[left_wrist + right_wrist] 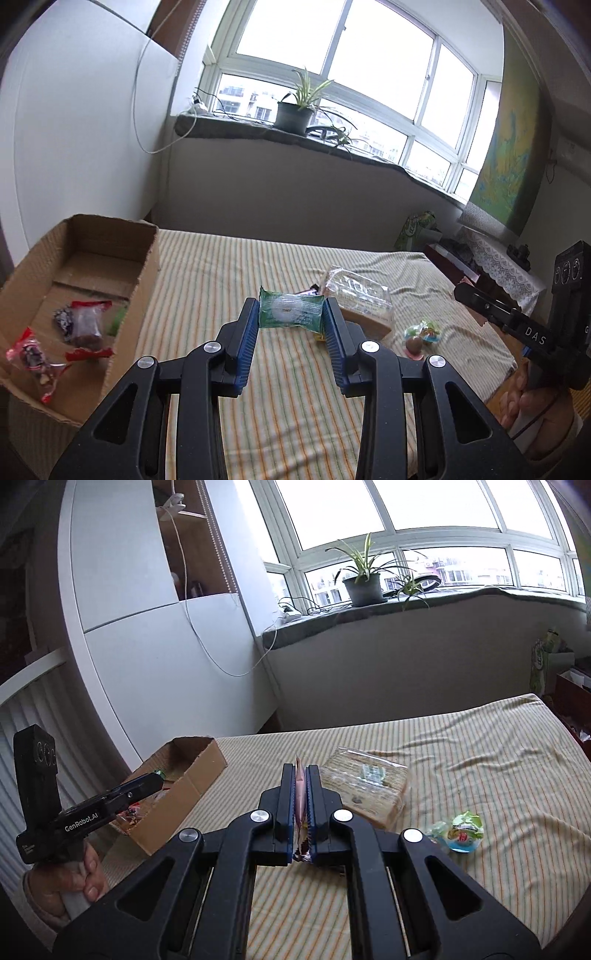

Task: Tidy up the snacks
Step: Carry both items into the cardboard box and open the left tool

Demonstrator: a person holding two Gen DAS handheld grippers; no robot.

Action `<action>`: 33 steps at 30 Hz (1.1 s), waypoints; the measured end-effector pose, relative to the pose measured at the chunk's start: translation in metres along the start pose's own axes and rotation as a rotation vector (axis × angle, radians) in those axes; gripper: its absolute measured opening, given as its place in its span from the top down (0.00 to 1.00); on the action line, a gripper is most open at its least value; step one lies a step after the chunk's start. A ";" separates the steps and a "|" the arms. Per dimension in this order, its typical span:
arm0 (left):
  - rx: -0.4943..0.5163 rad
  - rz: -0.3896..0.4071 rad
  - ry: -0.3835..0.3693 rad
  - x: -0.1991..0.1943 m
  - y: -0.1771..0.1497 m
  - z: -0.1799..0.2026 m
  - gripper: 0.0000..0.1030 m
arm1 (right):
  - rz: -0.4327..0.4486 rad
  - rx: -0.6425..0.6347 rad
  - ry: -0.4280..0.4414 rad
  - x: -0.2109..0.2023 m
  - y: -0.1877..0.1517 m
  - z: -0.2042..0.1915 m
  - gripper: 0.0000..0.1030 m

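- Left tongs [291, 314]: clenched on a green snack packet [290, 313], one blue pad on each short end, held in the air above the striped bed cover [229, 266].
- Right tongs [303, 797]: clamped flat on a thin pink-edged wrapper [300, 794] that stands on edge between the pads; its print cannot be read.
- Cardboard box [144, 295]: landmark, open-topped, on the bed's left edge. Inside lie red-ended sweets [86, 325], a dark wrapped sweet [64, 319] and another red-and-clear packet [33, 360].
- Clear bread pack [356, 295]: on the bed to the right of the box, well apart from it, beyond the green packet.
- Small green-and-blue sweets [461, 830]: farther right of the box than the bread pack, just beside that pack.
- Potted plant [364, 585]: on the window sill, far behind the box.
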State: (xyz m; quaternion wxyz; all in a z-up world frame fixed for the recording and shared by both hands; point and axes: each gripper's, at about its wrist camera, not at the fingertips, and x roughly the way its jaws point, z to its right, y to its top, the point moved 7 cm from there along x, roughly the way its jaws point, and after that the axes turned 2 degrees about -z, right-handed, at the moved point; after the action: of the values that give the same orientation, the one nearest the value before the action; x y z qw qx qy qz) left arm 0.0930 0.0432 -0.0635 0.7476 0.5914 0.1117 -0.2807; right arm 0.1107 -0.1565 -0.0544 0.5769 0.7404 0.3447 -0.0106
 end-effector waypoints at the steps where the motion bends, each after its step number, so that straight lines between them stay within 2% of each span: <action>1: -0.014 0.013 0.014 -0.007 0.002 -0.008 0.67 | -0.003 -0.014 0.011 0.003 0.001 -0.011 0.95; 7: -0.103 0.041 0.104 -0.040 -0.008 -0.069 0.67 | -0.063 -0.093 0.100 0.038 -0.004 -0.081 0.95; 14: -0.222 0.086 0.240 -0.081 -0.023 -0.148 0.67 | -0.148 -0.196 0.246 0.087 -0.022 -0.171 0.95; 18: -0.265 0.101 0.290 -0.097 -0.028 -0.181 0.67 | -0.189 -0.242 0.320 0.108 -0.034 -0.215 0.95; 25: -0.264 0.117 0.286 -0.094 -0.011 -0.197 0.67 | -0.197 -0.292 0.375 0.127 -0.036 -0.255 0.95; 33: -0.260 0.086 0.248 -0.068 -0.006 -0.200 0.66 | -0.239 -0.294 0.368 0.155 -0.046 -0.260 0.94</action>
State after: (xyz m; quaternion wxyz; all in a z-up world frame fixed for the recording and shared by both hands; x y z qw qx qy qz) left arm 0.0671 0.2518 -0.0897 0.8094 0.5243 0.2132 -0.1566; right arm 0.1057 0.1489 -0.0704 0.6005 0.5922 0.5267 0.1062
